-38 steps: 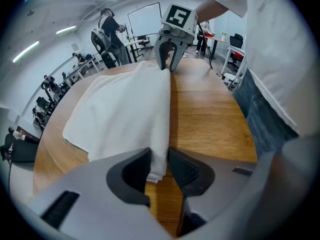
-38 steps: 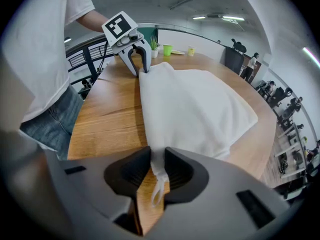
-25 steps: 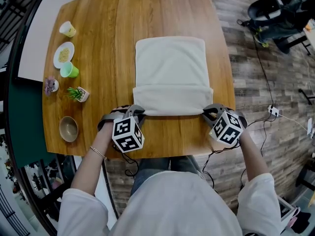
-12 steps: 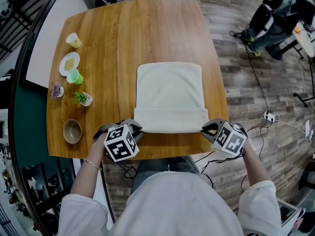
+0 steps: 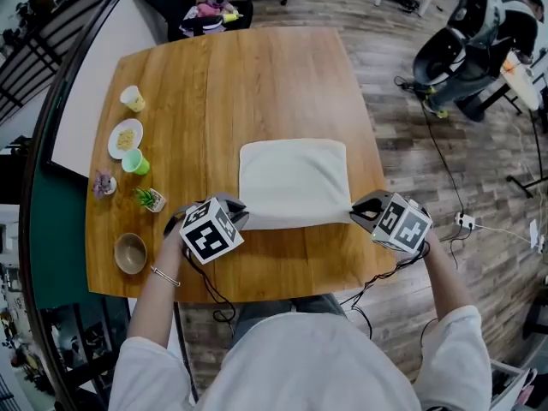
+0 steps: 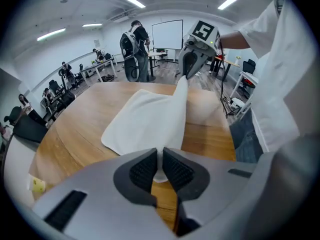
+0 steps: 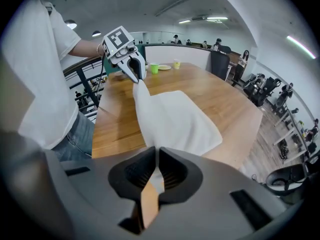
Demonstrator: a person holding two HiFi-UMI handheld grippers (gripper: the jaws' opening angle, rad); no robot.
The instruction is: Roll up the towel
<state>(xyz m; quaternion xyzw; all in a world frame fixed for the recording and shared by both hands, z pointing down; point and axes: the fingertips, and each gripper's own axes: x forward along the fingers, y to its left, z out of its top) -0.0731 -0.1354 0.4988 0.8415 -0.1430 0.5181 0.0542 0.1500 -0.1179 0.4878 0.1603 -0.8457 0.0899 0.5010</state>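
My left gripper (image 6: 161, 165) is clamped on the towel's (image 5: 294, 182) near left corner, with the pads pinched together and white cloth caught between them. My right gripper (image 7: 155, 170) has the near right corner the same way, its jaws closed on the cloth. Between the two, the near edge runs taut and is raised off the table (image 5: 257, 84). From there the cloth slopes down, and its far part lies flat on the wood, roughly centred across the table and toward my side. In each gripper view I can see the other gripper at the far end of the lifted edge. Along the table's left side, well apart from the towel, stand a bowl (image 5: 130, 253), a plant (image 5: 151, 199), a green cup (image 5: 135, 161), a plate (image 5: 125, 138) and a pale cup (image 5: 132, 98).
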